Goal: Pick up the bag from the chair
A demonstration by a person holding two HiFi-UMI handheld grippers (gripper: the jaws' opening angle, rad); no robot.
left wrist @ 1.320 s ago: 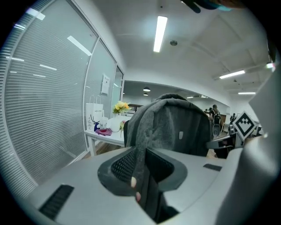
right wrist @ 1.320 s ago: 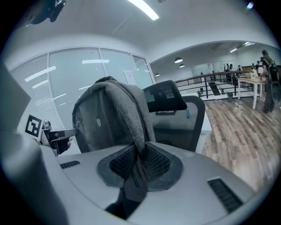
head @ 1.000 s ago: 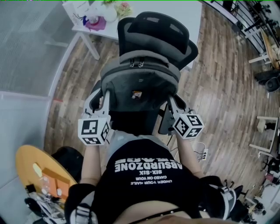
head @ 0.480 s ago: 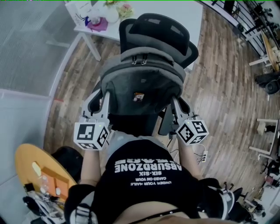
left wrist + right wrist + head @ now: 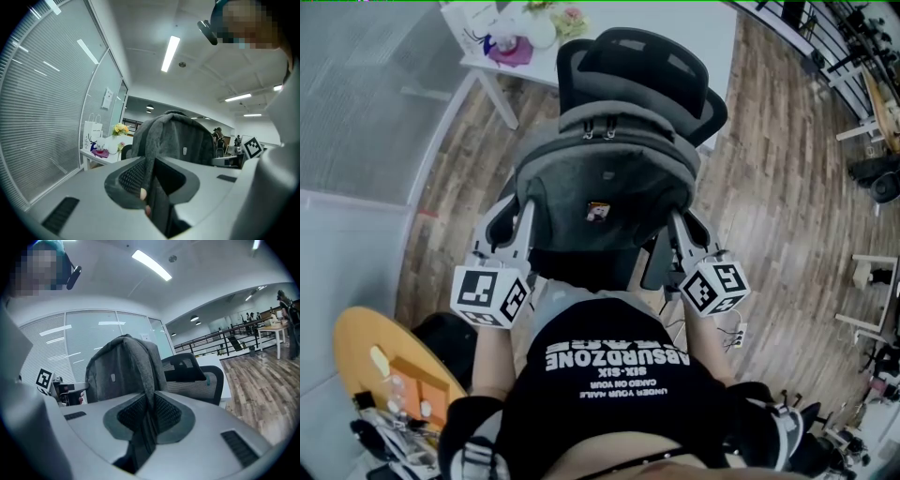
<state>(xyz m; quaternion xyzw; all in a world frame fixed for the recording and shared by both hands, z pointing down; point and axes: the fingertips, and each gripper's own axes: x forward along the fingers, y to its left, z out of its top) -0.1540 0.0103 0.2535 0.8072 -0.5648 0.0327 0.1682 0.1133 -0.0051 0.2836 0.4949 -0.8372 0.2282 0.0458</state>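
The black office chair stands before you, with the grey bag upright against its backrest (whether it clears the seat cannot be told). Your forearms reach forward, one on each side of the bag. The left gripper is closed tight on a fold of grey fabric at the bag's left edge; the right gripper clamps the right edge likewise.

You are lifting the bag off the chair and drawing it back toward your body. Your left gripper and right gripper are pulling away from the chair, their marker cubes spreading slightly apart.
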